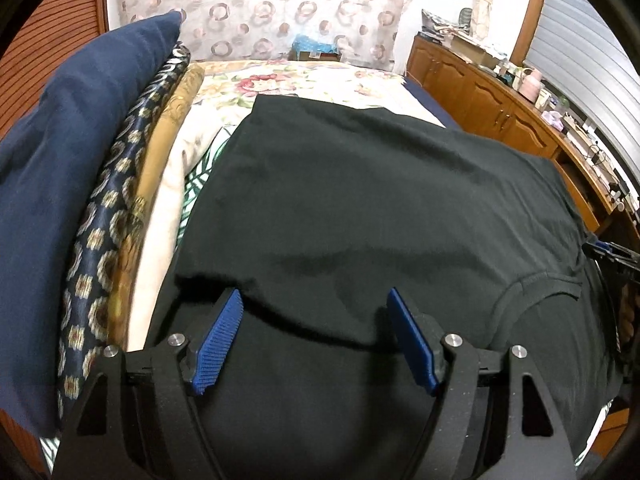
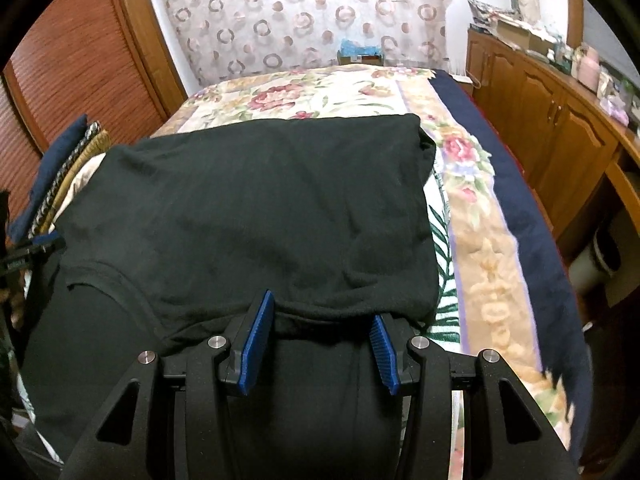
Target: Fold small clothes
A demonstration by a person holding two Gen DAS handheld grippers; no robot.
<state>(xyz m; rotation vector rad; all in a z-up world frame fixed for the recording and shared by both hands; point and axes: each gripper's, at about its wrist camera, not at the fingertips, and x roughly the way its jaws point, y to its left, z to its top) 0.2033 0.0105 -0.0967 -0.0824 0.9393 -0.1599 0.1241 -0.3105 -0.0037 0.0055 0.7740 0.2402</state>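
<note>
A black T-shirt (image 1: 380,200) lies on the bed, its far half folded back over the near half, the collar (image 1: 536,292) at the right. It also shows in the right wrist view (image 2: 260,200). My left gripper (image 1: 316,300) is open, its blue pads above the near left fold edge, holding nothing. My right gripper (image 2: 322,312) is open over the near right fold edge, holding nothing. The right gripper's tip shows at the left view's right edge (image 1: 612,252).
The floral bedspread (image 2: 320,92) covers the bed. A stack of folded cloths (image 1: 80,160) with a navy one on top lies at the left. A wooden cabinet (image 2: 560,128) with clutter stands at the right. A patterned curtain (image 2: 304,12) hangs behind.
</note>
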